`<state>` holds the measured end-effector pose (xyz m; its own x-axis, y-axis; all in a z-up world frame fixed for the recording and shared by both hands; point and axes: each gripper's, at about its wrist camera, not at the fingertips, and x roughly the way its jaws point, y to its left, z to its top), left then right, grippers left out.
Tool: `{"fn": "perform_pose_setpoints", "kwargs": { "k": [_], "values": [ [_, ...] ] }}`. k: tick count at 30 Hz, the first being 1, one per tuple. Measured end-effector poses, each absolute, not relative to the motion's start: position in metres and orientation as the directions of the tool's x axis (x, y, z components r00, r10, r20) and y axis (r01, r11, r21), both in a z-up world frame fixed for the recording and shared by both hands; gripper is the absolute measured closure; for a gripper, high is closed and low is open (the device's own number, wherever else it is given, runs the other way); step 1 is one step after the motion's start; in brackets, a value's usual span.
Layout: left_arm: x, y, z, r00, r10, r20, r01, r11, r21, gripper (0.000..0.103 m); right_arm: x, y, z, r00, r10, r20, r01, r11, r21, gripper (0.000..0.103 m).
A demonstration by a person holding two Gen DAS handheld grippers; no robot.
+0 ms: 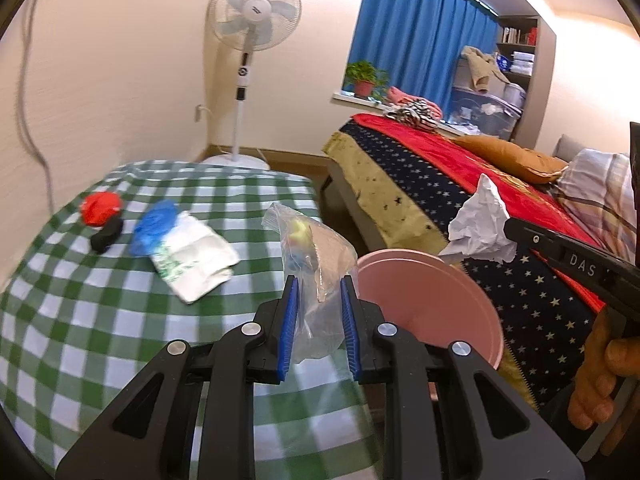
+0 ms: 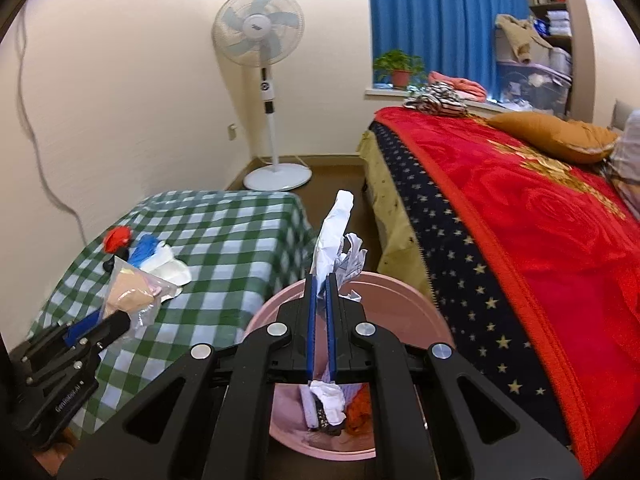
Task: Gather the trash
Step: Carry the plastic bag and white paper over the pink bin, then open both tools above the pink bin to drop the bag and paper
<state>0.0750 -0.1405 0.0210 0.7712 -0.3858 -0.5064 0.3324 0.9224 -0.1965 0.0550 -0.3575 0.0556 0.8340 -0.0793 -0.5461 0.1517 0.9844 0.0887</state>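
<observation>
- Bottom centre of the left wrist view: left gripper (image 1: 319, 286), blue pads narrowed onto a clear plastic bag (image 1: 316, 256) that sticks up between them, something yellow inside.
- Bottom centre of the right wrist view: right gripper (image 2: 321, 280), pads nearly together and clamped on crumpled white paper (image 2: 338, 240) that rises above the tips.
- Directly under that paper, lower centre: pink bin (image 2: 404, 292), open, with white, orange and dark scraps lying at its bottom.
- Lower right of the left wrist view: a hand (image 1: 600, 380) on the other tool's grip, the paper wad held over the bin's far rim.
- Left half, beyond the left gripper: table with green checked cloth (image 1: 80, 320), just beside the bin.
- On the cloth, mid left: white wrapper (image 1: 196, 256), touching blue plastic (image 1: 154, 222); further left a black lump (image 1: 107, 234) against a red wad (image 1: 100, 208).
- Right side, past the bin: bed with red and starred blankets (image 2: 540, 220), orange pillow (image 2: 556, 136) near its head.
- Upper centre, against the wall: white standing fan (image 2: 258, 32).
- Top right: blue curtain (image 2: 440, 12), potted plant (image 2: 400, 68) on the sill, shelves beyond.
</observation>
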Motion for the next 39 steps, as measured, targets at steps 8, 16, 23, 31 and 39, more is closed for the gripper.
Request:
{"fn": "perform_pose_setpoints", "kwargs": {
  "k": [8, 16, 23, 31, 39],
  "values": [
    [0.097, -0.174, 0.014, 0.741, -0.436, -0.511, 0.388, 0.899, -0.204, 0.082, 0.061, -0.377, 0.055, 0.832, -0.125, -0.541, 0.217, 0.970, 0.109, 0.098],
    [0.114, -0.204, 0.005, 0.710, -0.471, -0.524, 0.441, 0.877, -0.190, 0.082, 0.065, -0.390, 0.050, 0.821, -0.152, -0.550, 0.263, 0.956, 0.128, 0.098],
    [0.121, -0.220, 0.000, 0.692, -0.484, -0.536, 0.459, 0.868, -0.191, 0.082, 0.066, -0.396, 0.049, 0.816, -0.159, -0.555, 0.279, 0.951, 0.137, 0.098],
    [0.124, -0.220, -0.003, 0.673, -0.498, -0.547, 0.473, 0.858, -0.199, 0.082, 0.067, -0.396, 0.047, 0.814, -0.161, -0.559, 0.287, 0.947, 0.146, 0.098],
    [0.121, -0.219, 0.001, 0.649, -0.534, -0.542, 0.500, 0.836, -0.225, 0.074, 0.065, -0.397, 0.048, 0.822, -0.150, -0.549, 0.282, 0.945, 0.165, 0.093]
  ]
}}
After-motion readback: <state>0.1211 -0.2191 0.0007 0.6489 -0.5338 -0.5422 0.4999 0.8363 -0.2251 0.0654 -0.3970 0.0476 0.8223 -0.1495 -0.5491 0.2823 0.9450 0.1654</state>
